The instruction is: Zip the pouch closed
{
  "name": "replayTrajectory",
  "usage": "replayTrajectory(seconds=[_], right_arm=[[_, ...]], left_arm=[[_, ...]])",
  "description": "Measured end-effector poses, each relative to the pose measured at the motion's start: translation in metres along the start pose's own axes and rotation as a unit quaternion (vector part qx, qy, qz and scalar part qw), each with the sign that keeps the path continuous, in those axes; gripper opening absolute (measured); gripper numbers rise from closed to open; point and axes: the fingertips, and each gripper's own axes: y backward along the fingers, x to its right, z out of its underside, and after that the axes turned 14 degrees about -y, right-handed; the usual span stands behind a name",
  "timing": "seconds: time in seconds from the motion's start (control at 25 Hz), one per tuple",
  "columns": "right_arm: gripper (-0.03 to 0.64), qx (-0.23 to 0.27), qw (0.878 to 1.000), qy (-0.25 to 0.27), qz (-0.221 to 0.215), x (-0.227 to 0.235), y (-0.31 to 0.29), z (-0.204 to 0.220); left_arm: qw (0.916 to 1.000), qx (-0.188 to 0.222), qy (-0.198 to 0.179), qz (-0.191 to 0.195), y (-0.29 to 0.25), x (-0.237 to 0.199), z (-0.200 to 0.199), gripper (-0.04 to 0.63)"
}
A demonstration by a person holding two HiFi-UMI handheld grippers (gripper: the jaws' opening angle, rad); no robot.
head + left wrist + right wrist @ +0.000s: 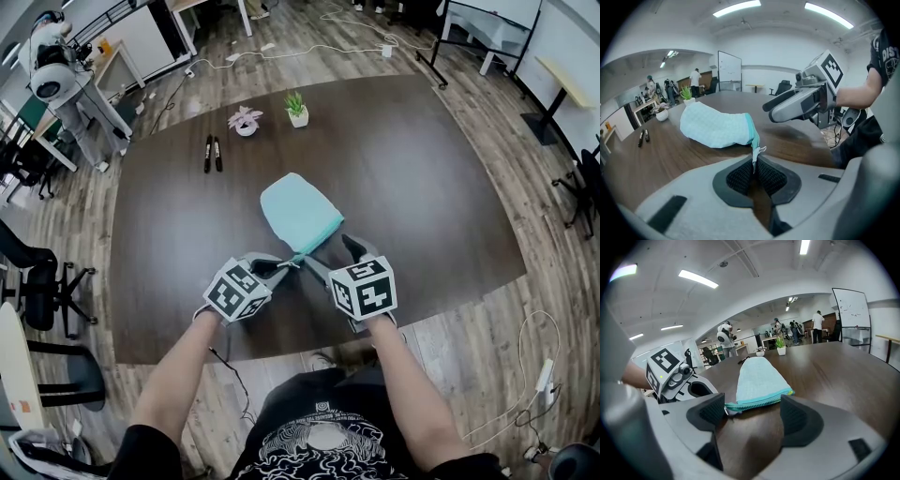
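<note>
Zip pull partly hidden between left fingers.

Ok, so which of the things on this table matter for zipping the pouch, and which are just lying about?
Part of the job: pouch; its zipper; left gripper, shut on the pouch's corner; right gripper, open by the zipper.
Lying about: black markers; pink potted plant; green potted plant.

The pale turquoise fabric pouch is lying flat on the dark table, its teal zippered edge facing the person.
</note>
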Motion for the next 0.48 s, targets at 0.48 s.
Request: replayTrajectory(seconds=[0.48], right_arm=[[0.354,0.008,1.000,0.013,-0.023,-0.010,0.015,-0.006]], left_arm=[[0.9869,0.080,0.139,0.020,0.019,-0.001,-0.026,0.023]])
